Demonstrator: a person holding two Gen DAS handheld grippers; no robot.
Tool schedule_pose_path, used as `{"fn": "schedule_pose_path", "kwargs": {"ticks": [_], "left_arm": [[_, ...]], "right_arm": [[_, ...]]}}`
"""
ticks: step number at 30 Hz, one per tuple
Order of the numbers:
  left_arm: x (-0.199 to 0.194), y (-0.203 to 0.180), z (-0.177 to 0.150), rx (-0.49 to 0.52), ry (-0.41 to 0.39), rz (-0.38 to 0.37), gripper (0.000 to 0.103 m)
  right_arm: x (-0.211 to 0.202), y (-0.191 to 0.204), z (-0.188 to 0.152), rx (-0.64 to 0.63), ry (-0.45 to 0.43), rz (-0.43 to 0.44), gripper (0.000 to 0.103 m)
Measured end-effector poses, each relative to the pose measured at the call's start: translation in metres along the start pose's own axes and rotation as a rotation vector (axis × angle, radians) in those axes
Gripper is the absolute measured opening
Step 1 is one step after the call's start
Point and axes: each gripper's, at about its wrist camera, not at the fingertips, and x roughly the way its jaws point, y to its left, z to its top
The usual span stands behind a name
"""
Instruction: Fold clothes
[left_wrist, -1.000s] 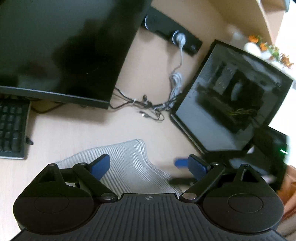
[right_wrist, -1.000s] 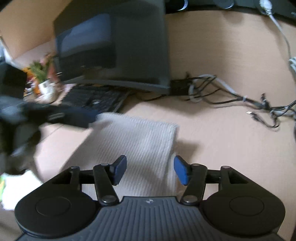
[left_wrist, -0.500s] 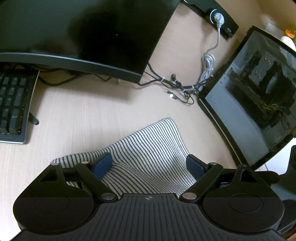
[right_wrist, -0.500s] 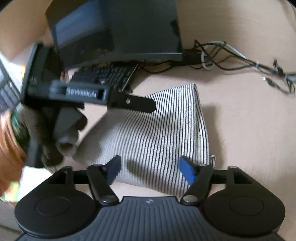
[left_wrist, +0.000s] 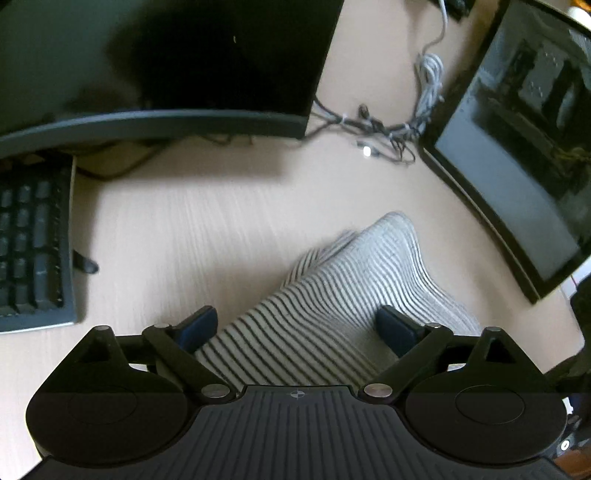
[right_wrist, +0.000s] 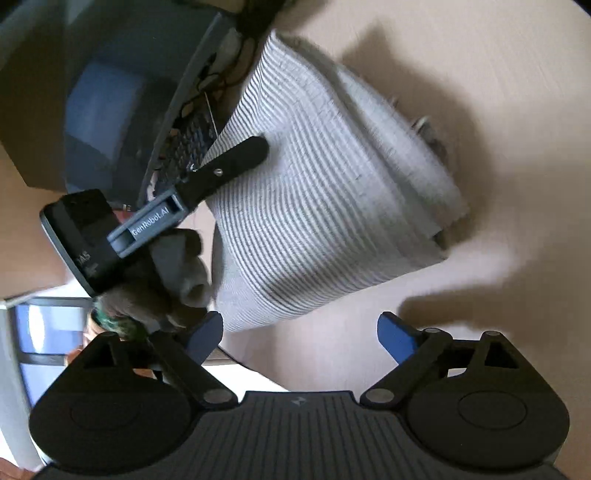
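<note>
Across the lower middle of the left wrist view, the folded grey-and-black striped knit garment (left_wrist: 343, 295) lies on the pale wood-grain desk (left_wrist: 192, 236), its near part running in between the 2 blue-padded fingers of the left gripper (left_wrist: 299, 326). That gripper's jaws have just been opening and stand wide, the pads not pressing on the cloth. Bare desk spreads to the left of the garment as far as the dark keyboard (left_wrist: 33, 243) at the left edge. Above it hangs the lower edge of a black curved monitor (left_wrist: 166, 66), and a tangle of grey and black cables (left_wrist: 388, 129) lies at upper right, beside a dark glass-sided computer case (left_wrist: 517, 147) that closes off the right side.

From the right wrist view, the garment (right_wrist: 325, 192) fills the centre, its layered folded edge toward the right of the frame. The right gripper (right_wrist: 301, 336) has just been opening its jaws; they are spread with nothing between them, just short of the garment's near edge. Open desk (right_wrist: 498, 92) lies to the right.
</note>
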Motion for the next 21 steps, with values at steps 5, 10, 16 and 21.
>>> {"fn": "schedule_pose_path", "kwargs": {"ticks": [5,10,16,21], "left_arm": [[-0.005,0.007,-0.009,-0.040,0.030,0.001,0.095],[-0.026,0.023,-0.044,-0.270,0.026,-0.045,0.090],[-0.050,0.015,-0.089,-0.408,0.050,-0.161,0.092],[-0.094,0.020,-0.095,-0.445,-0.090,-0.111,0.097]], "right_arm": [[-0.003,0.012,0.020,-0.097,-0.099,-0.086,0.066],[-0.015,0.019,0.056,-0.167,-0.197,-0.153,0.060],[-0.006,0.046,0.082,-0.373,-0.253,-0.240,0.071],[-0.024,0.045,0.074,-0.452,-0.240,-0.232,0.088]]}}
